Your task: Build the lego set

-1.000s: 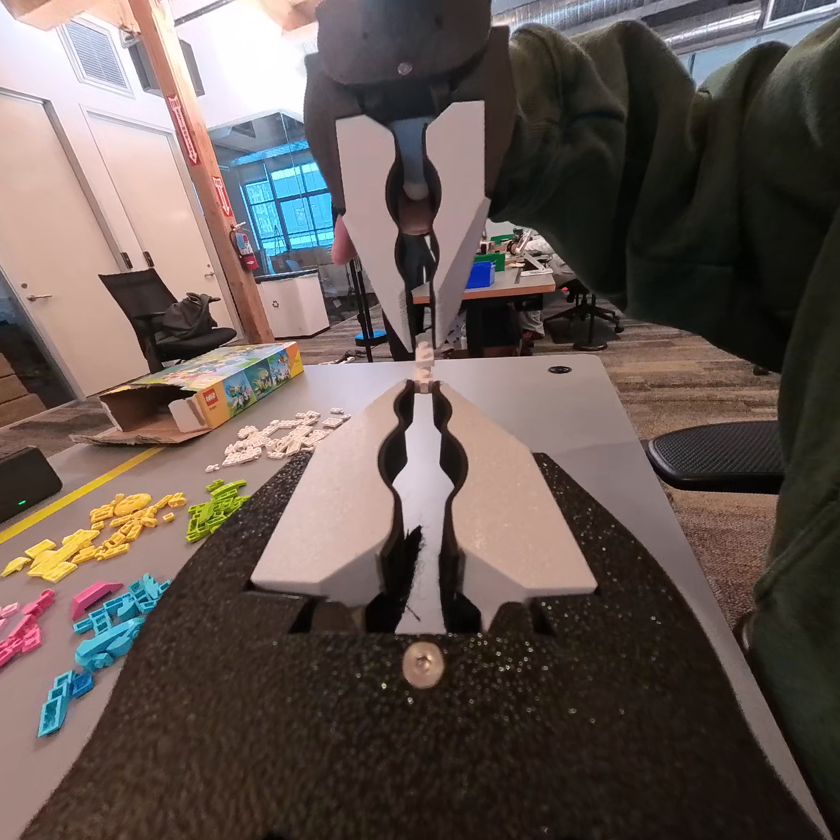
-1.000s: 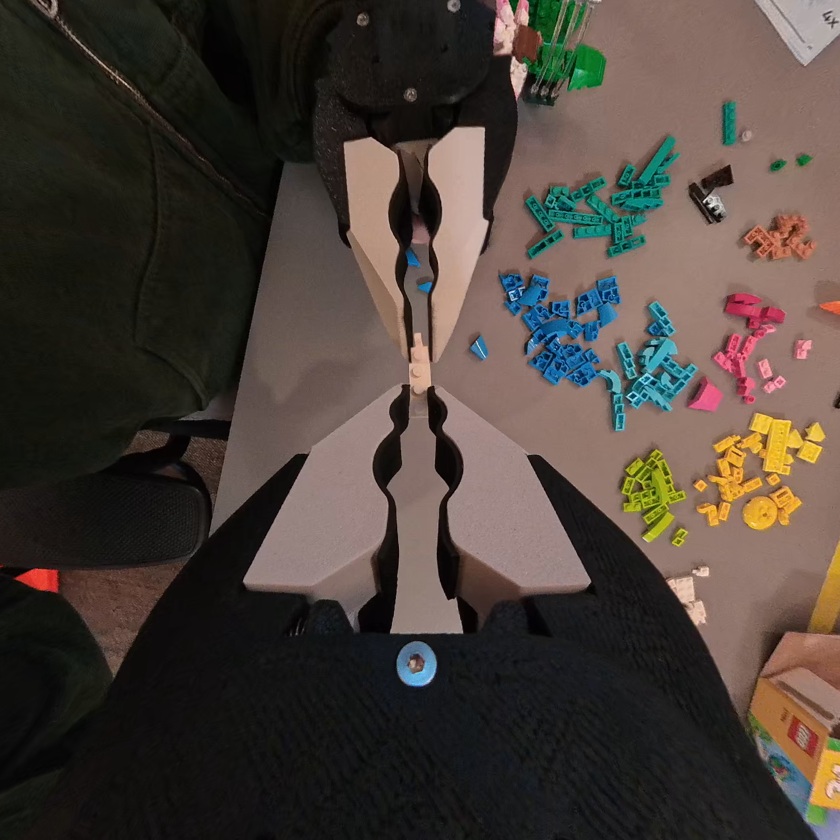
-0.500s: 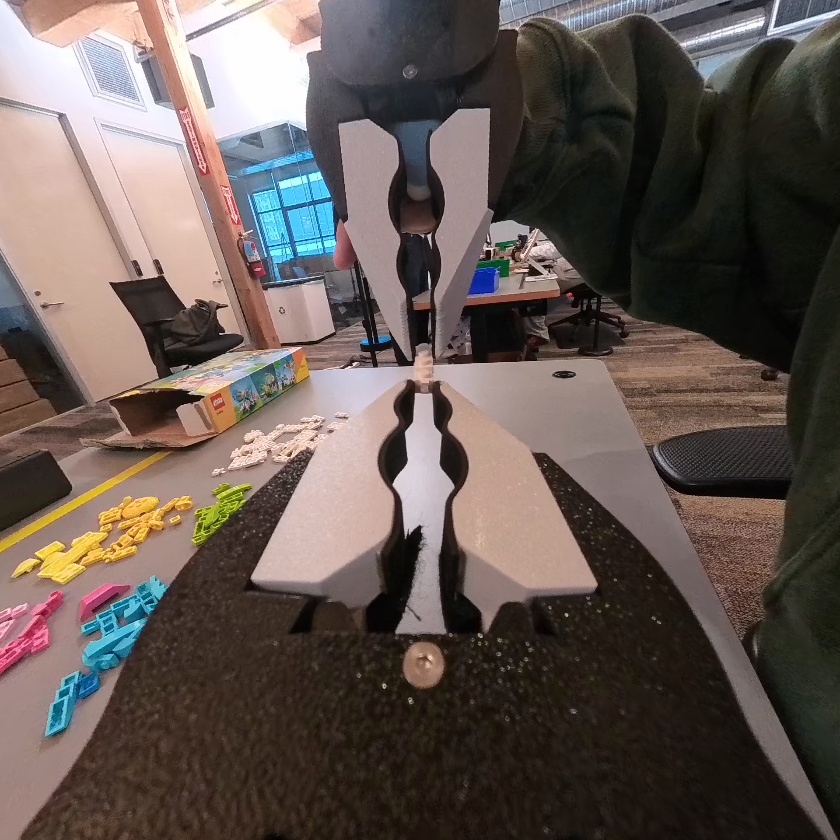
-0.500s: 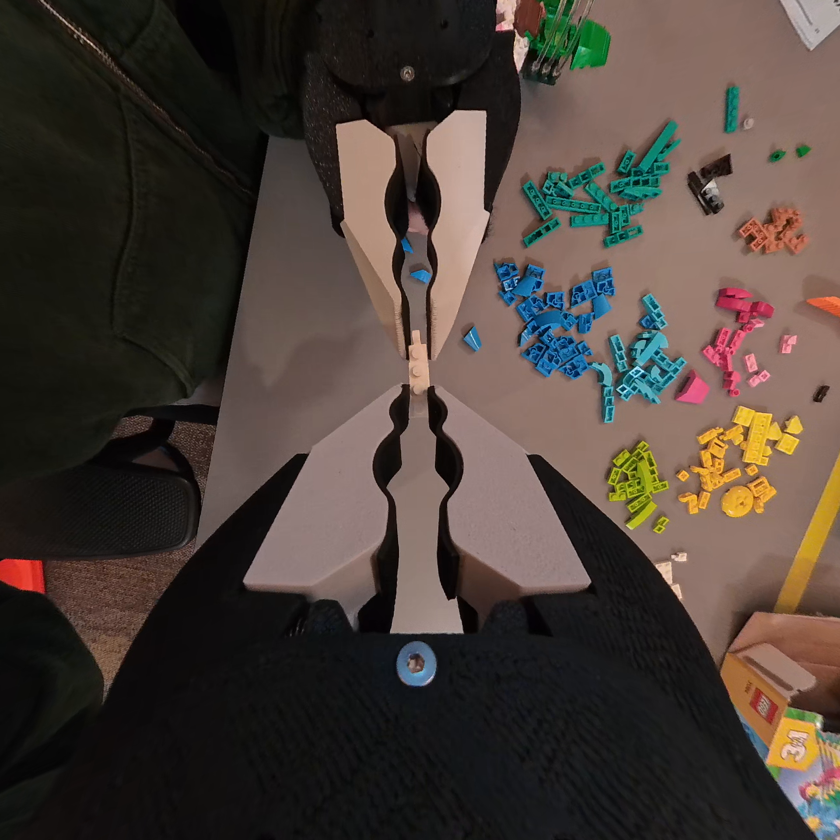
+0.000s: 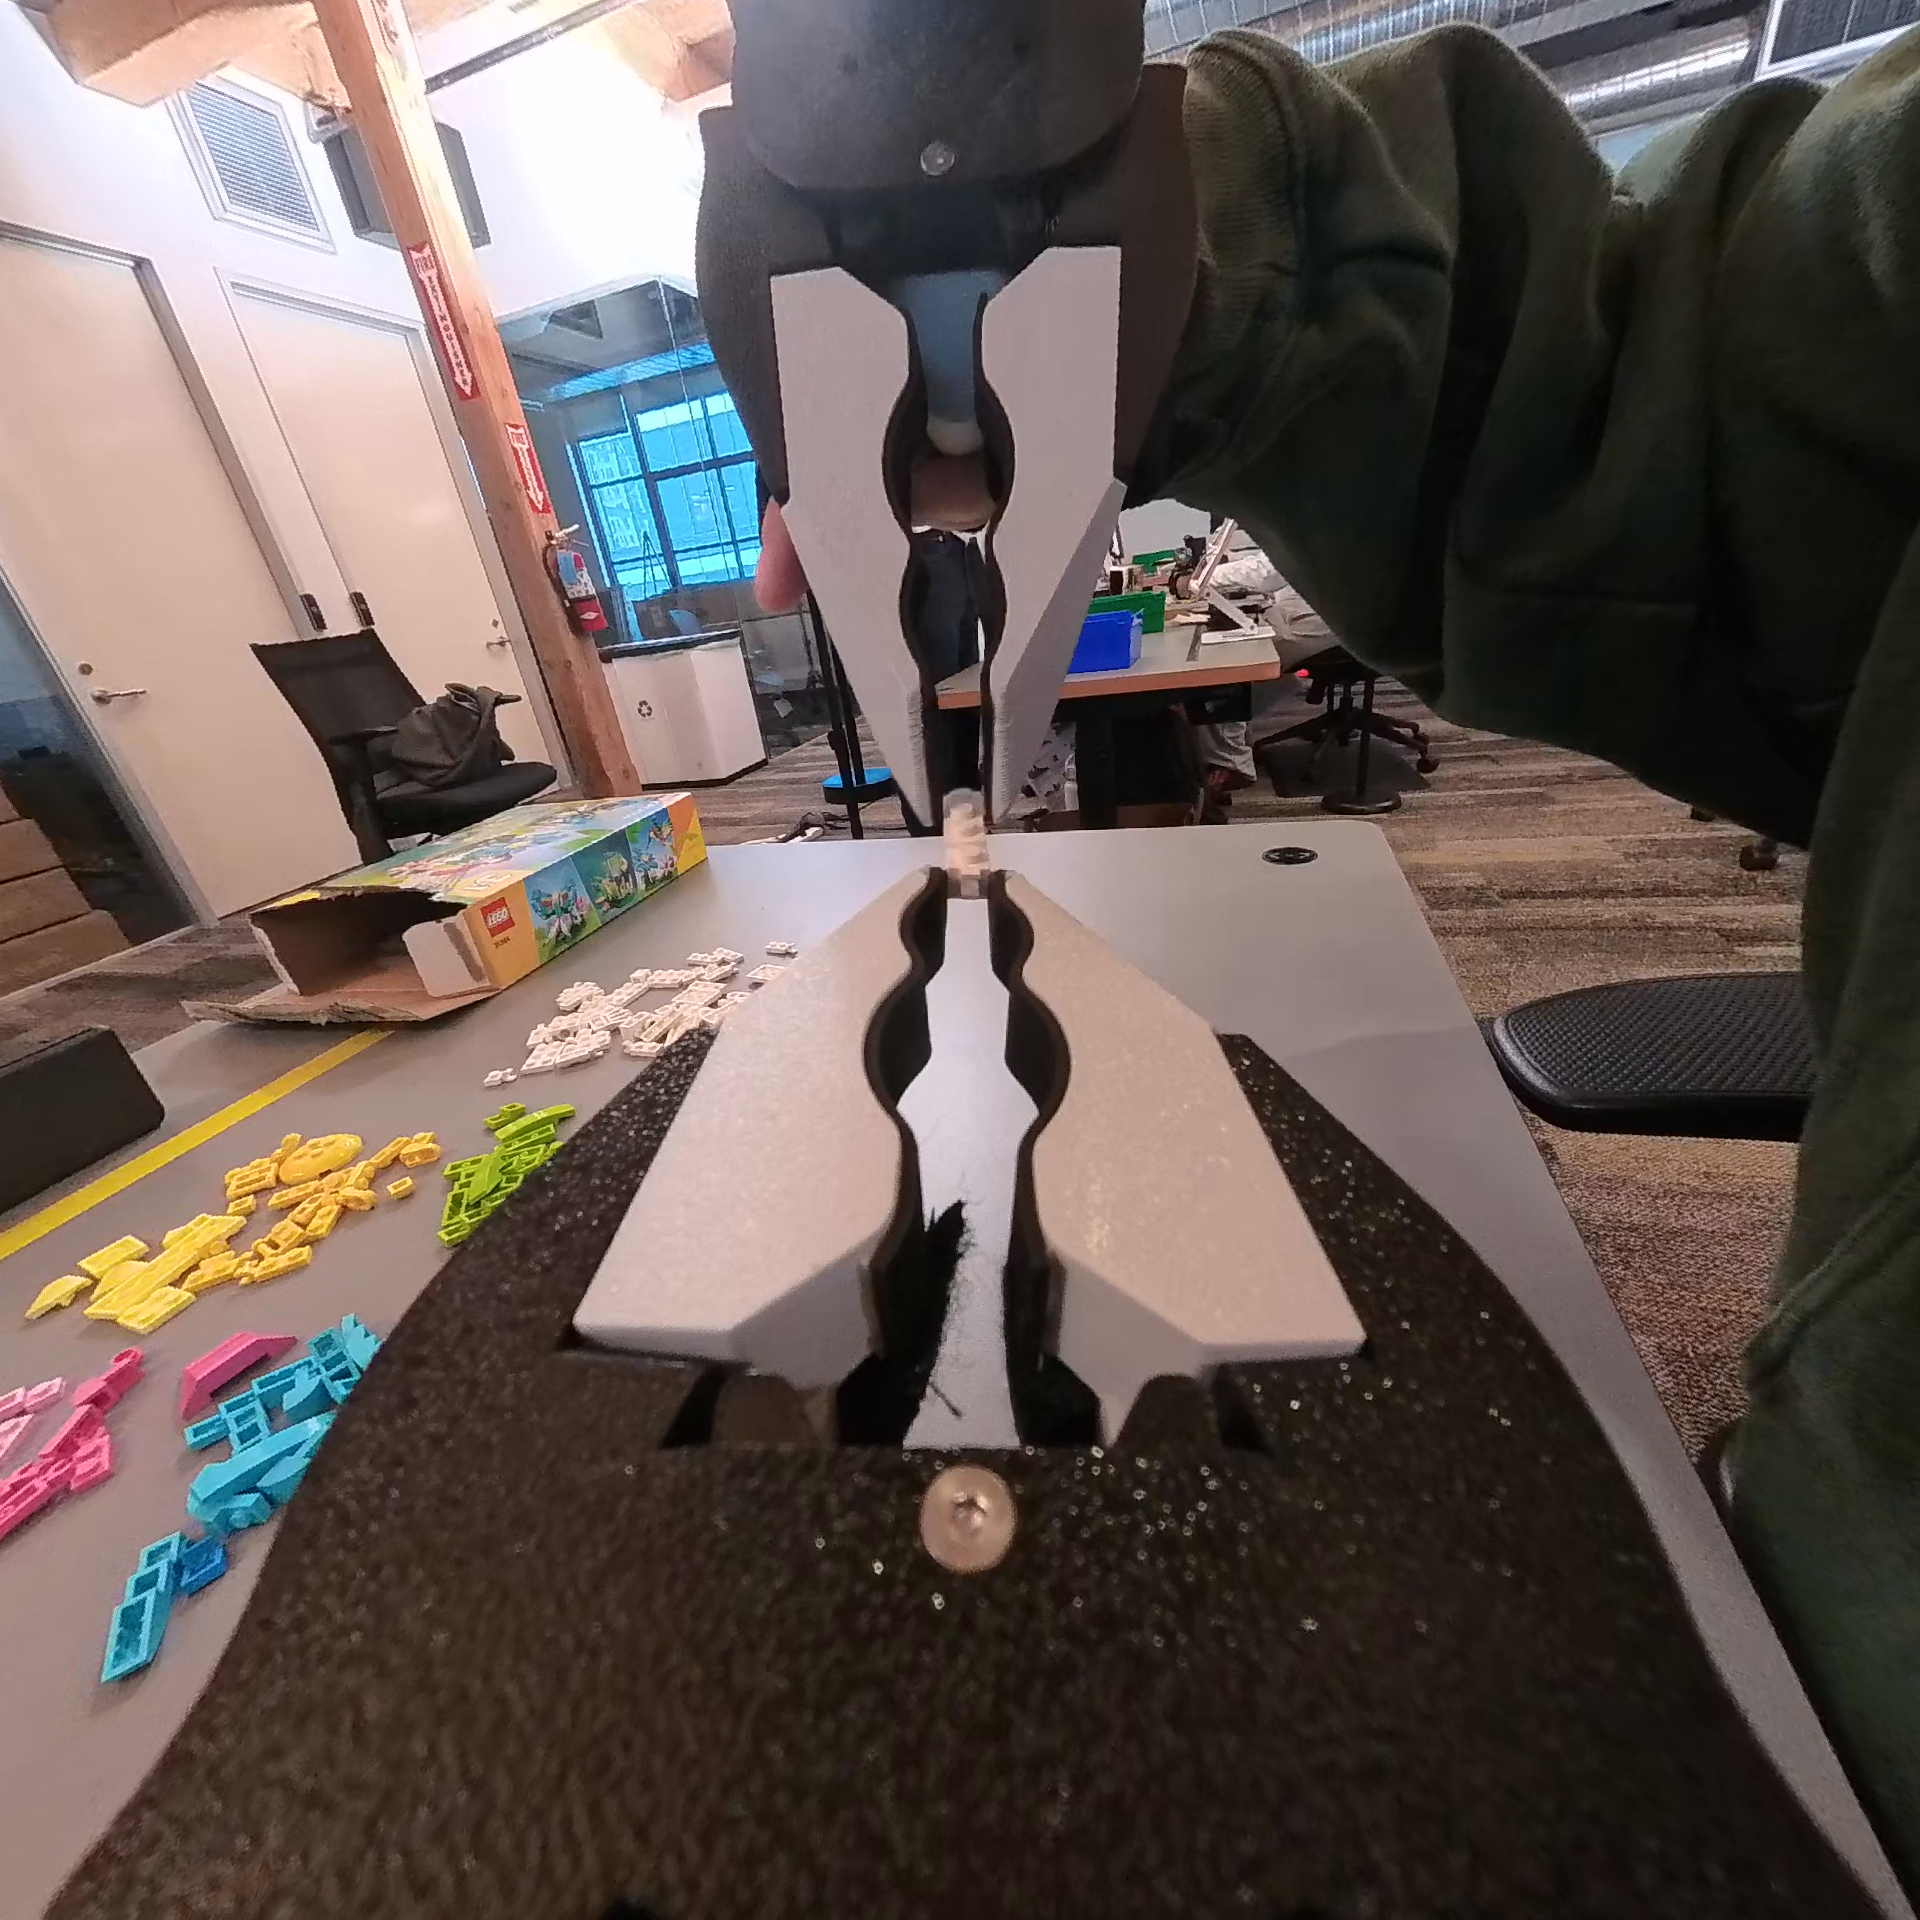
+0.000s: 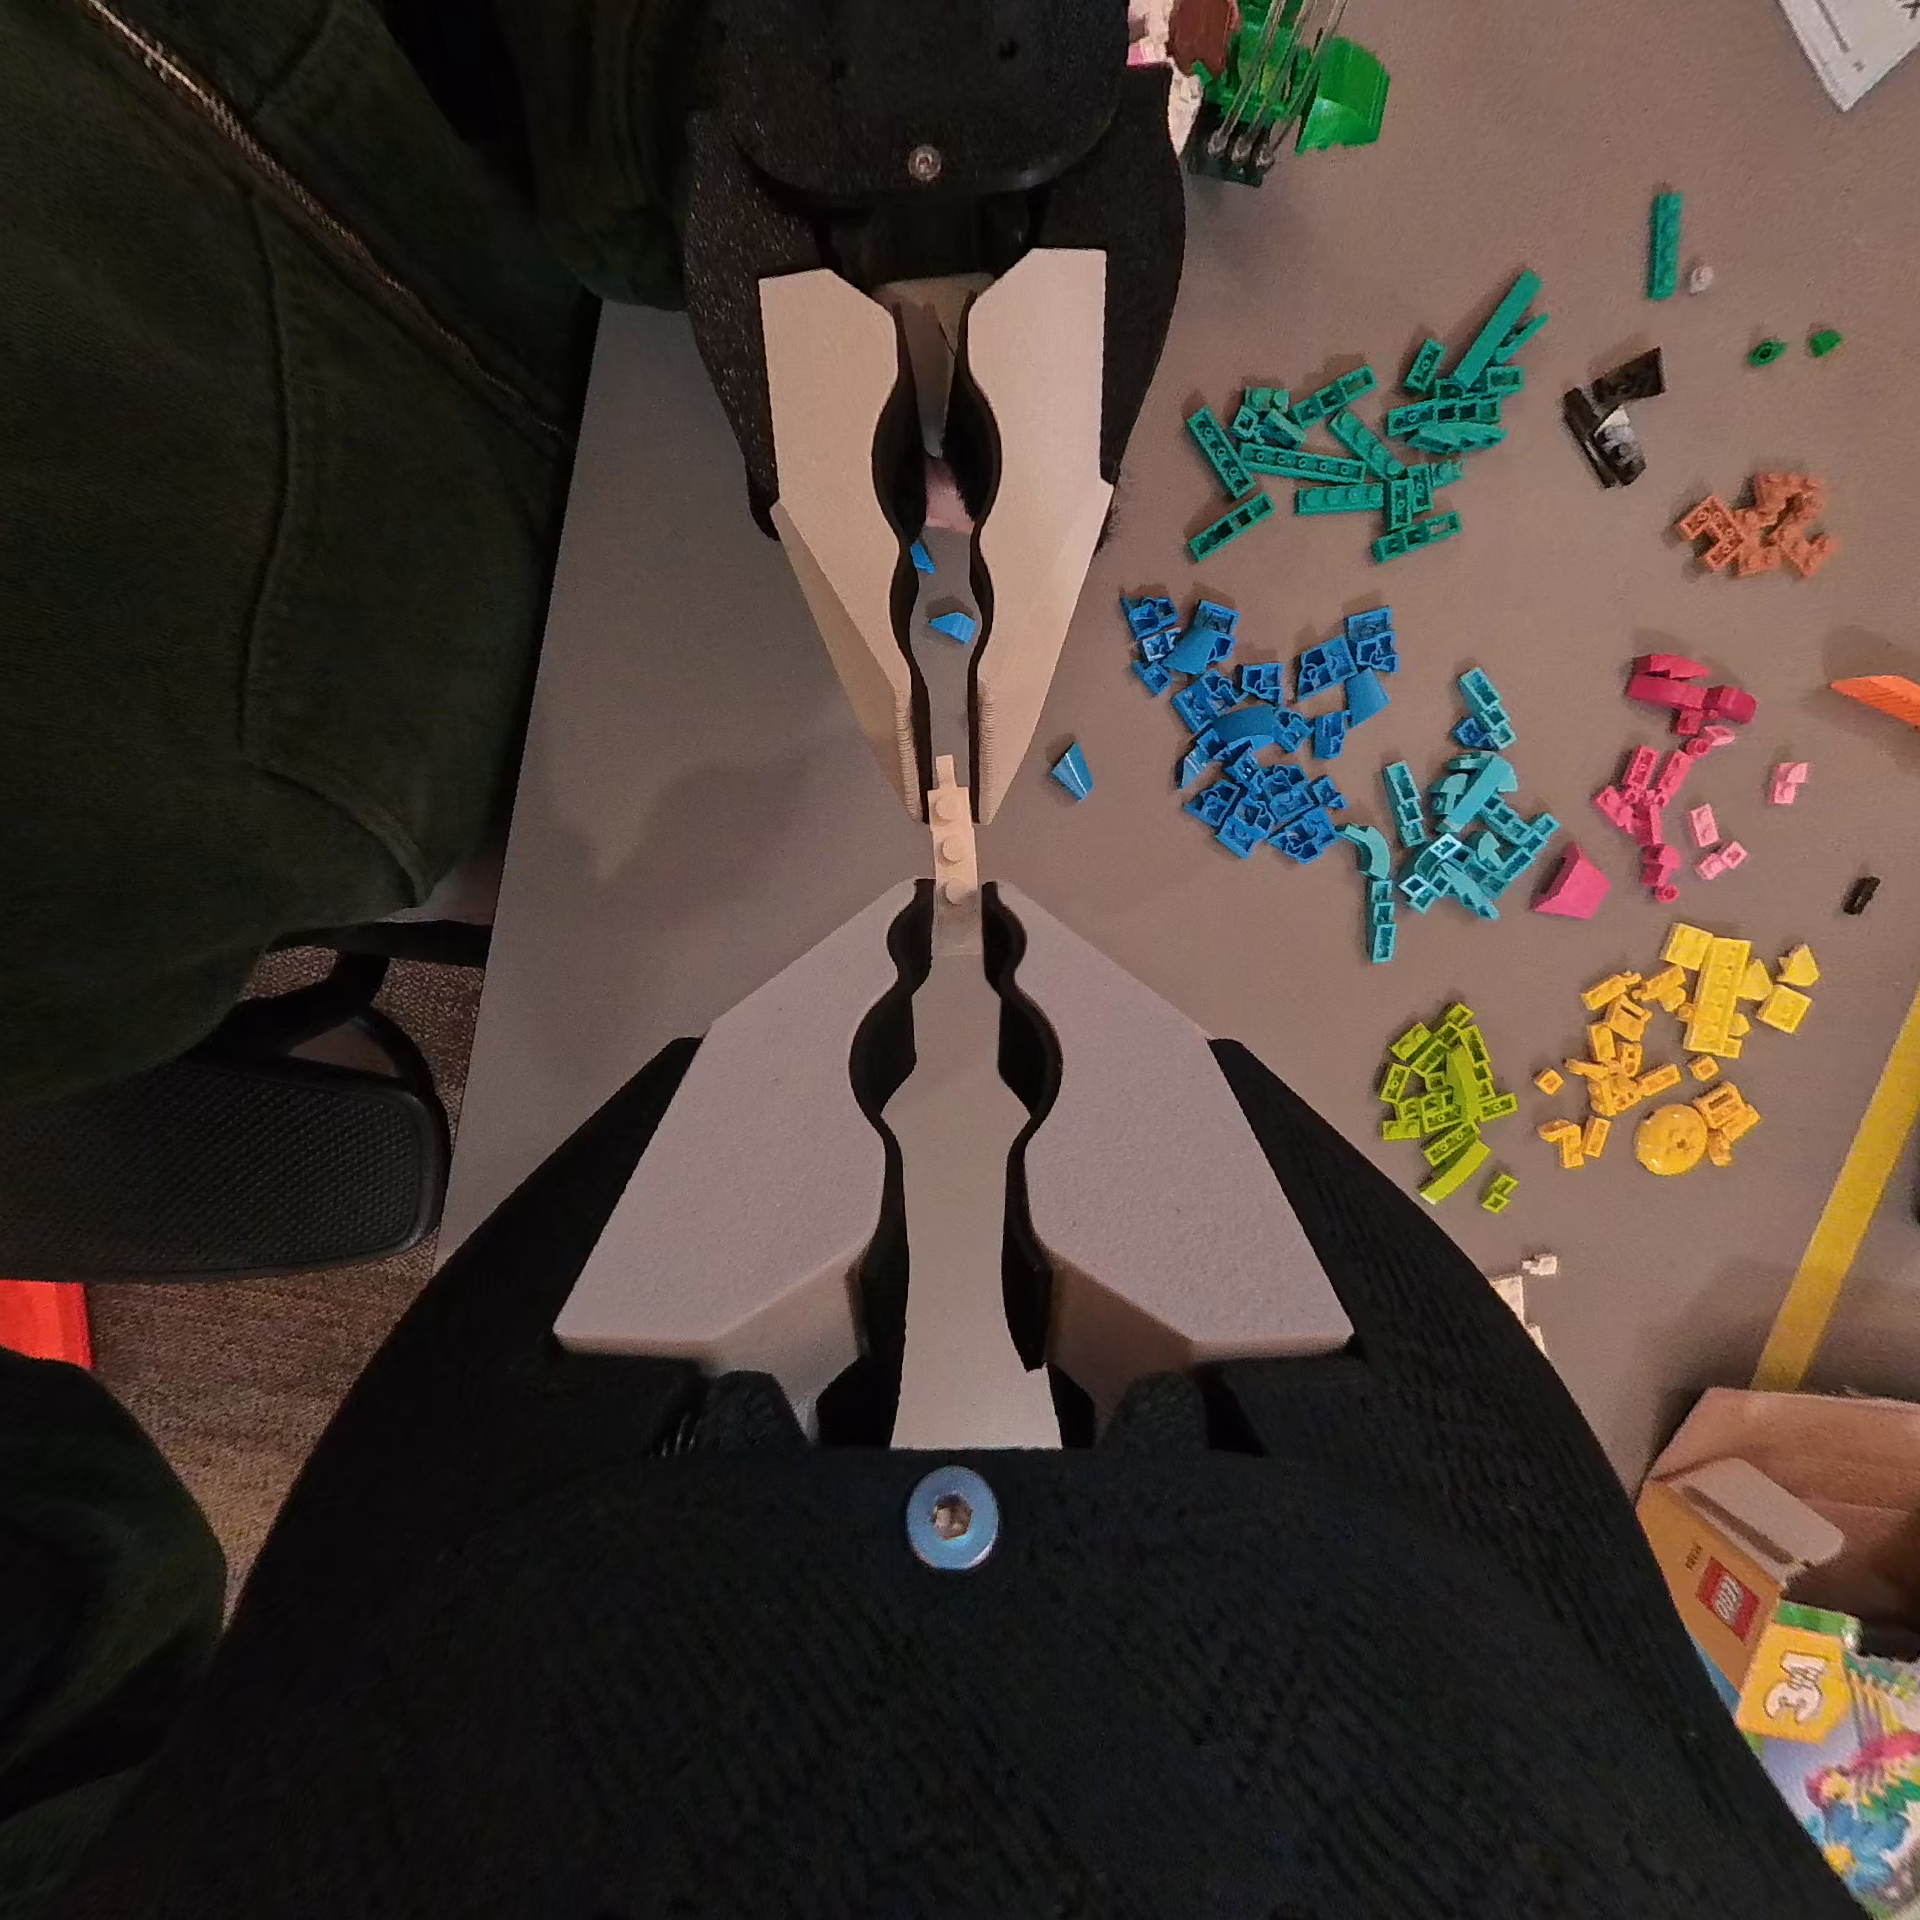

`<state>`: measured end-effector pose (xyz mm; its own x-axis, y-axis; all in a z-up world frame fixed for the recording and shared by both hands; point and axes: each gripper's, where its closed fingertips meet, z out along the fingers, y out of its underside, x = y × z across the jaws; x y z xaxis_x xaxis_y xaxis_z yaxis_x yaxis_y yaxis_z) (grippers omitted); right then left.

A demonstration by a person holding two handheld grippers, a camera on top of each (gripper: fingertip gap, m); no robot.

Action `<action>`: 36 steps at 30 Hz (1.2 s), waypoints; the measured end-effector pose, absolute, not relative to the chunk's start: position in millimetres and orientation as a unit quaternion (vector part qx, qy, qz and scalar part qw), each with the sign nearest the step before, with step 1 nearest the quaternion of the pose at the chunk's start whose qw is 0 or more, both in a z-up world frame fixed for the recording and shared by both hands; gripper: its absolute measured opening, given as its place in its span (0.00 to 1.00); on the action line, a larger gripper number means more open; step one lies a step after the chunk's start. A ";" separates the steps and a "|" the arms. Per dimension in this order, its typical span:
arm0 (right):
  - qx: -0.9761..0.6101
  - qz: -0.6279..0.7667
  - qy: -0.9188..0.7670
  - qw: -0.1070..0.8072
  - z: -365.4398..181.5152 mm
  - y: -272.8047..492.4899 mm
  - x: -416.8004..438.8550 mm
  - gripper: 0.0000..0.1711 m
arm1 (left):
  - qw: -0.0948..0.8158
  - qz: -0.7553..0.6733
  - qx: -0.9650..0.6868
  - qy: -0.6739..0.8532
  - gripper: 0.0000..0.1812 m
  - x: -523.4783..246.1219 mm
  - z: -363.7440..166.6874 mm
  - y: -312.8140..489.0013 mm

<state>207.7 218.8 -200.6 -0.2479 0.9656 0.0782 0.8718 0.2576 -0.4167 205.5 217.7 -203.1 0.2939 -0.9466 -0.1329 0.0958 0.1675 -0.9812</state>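
Observation:
A small white lego assembly (image 5: 964, 854) of stacked plates hangs in the air above the grey table (image 5: 1195, 935), held between both grippers tip to tip. My left gripper (image 5: 966, 885) is shut on its near end. My right gripper (image 5: 956, 808) comes down from above, shut on the far end. In the right wrist view my right gripper (image 6: 951, 896) pinches the lower end of the white assembly (image 6: 951, 836), and the left gripper (image 6: 948, 802) pinches the upper end. A green sleeve (image 5: 1507, 364) is behind the right gripper.
Sorted brick piles lie on the table: teal (image 6: 1361, 436), blue (image 6: 1247, 748), light blue (image 6: 1455, 831), pink (image 6: 1673, 790), yellow (image 6: 1683, 1049), lime (image 6: 1444, 1101), brown-orange (image 6: 1756, 535), white (image 5: 644, 1013). The open lego box (image 5: 488, 904), a green partial build (image 6: 1288, 83) and a chair seat (image 5: 1662, 1049) are nearby. The tips of both grippers are at nearly the same place. The green partial build (image 6: 1288, 83) is about 25 cm from both grippers' fingertips.
Both grippers stay shut on the white assembly, tip to tip. The pair has drifted slightly over the table, and the tips stand a little closer together.

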 end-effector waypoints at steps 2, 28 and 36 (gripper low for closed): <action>-0.592 0.147 -0.775 0.165 -199.7 218.9 206.7 0.05 | 0.632 -0.412 -0.497 0.428 0.03 205.5 -203.4 217.9; -0.299 -0.322 -0.733 0.519 -212.7 249.2 194.7 0.21 | 0.632 -0.420 -0.523 0.388 0.02 196.9 -203.8 234.2; -0.266 -0.371 -0.709 0.538 -201.5 251.8 193.1 0.05 | 0.623 -0.437 -0.529 0.375 0.03 196.5 -203.7 234.7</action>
